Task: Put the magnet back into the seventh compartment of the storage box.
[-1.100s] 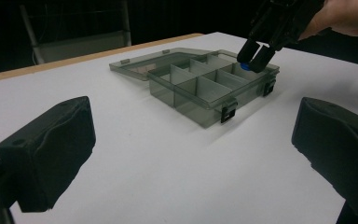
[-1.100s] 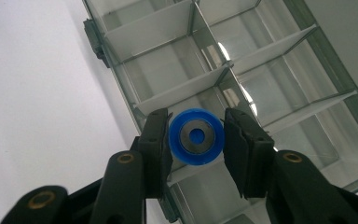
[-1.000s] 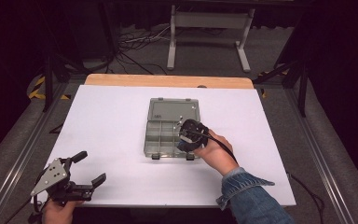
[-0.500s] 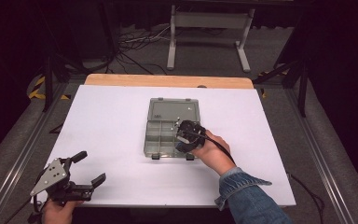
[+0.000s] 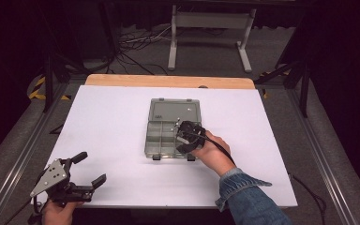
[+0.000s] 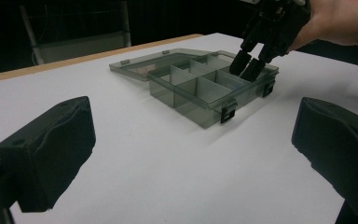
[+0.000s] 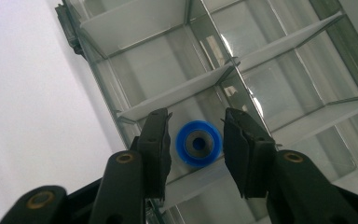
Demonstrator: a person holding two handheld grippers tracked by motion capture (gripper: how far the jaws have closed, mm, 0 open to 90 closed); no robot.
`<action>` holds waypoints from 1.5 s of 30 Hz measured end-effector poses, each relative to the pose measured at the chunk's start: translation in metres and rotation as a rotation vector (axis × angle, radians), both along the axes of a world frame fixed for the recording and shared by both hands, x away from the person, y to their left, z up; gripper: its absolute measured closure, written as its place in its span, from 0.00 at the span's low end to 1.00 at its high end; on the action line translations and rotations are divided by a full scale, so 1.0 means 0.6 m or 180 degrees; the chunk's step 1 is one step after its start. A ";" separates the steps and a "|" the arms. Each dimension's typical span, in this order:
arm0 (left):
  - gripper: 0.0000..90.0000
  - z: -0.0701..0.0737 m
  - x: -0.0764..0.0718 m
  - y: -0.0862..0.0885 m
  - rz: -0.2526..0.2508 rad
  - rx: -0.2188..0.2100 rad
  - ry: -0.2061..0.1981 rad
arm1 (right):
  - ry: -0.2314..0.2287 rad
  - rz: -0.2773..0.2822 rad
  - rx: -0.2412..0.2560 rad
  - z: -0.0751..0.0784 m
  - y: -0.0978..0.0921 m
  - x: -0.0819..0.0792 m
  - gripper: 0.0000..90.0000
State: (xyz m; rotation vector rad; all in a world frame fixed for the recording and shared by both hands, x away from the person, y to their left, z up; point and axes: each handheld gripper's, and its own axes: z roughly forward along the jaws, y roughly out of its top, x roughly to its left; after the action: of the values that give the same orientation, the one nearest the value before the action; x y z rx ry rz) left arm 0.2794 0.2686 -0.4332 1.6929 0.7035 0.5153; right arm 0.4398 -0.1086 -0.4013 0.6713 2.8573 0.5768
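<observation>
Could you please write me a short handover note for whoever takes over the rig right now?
Right tongs: open, lowered into a near-side compartment of the open compartment box, jaws on either side of a blue ring with a dark centre, not closed on it.
Left tongs: open, holding nothing, parked near the table's near left corner.
Box: mid-table, lid flat behind it; the other compartments in the right gripper view look empty.
Done: box open, tongs placed around the ring.
Left: I cannot tell whether the ring is being picked up or was just dropped; check that, then close or withdraw.
</observation>
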 end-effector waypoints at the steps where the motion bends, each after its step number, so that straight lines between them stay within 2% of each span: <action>1: 0.00 0.000 0.000 0.000 0.0000 0.0000 0.0000 | 0.0000 0.0000 0.0000 0.000 0.000 0.000 0.68; 11: 0.00 0.000 0.000 0.000 -0.0004 0.0009 0.0001 | -0.0121 0.0009 0.0227 0.023 -0.014 -0.011 0.61; 22: 0.00 0.000 0.000 0.000 0.0006 0.0004 0.0001 | -0.0339 -0.0002 0.0578 0.058 -0.040 -0.033 0.34; 27: 0.00 0.000 0.000 0.000 0.0004 0.0009 -0.0002 | -0.0407 -0.0012 0.0685 0.068 -0.049 -0.043 0.29; 28: 0.00 0.000 0.000 0.000 0.0005 0.0006 -0.0002 | -0.0460 0.0019 0.0743 0.073 -0.053 -0.050 0.28; 37: 0.00 0.001 -0.001 0.001 0.0005 -0.0003 -0.0005 | -0.0636 0.0089 0.0937 0.092 -0.067 -0.072 0.23; 40: 0.00 0.001 -0.001 0.001 0.0014 -0.0013 -0.0008 | -0.0728 0.0094 0.1063 0.101 -0.083 -0.082 0.21; 45: 0.00 0.002 -0.001 0.003 0.0016 -0.0011 -0.0014 | -0.0806 0.0071 0.1158 0.109 -0.105 -0.095 0.16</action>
State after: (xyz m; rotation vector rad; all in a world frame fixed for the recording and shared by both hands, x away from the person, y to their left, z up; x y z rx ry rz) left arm 0.2787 0.2703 -0.4321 1.6865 0.7054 0.5209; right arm 0.3829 -0.1713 -0.3361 0.5663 2.5492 1.1156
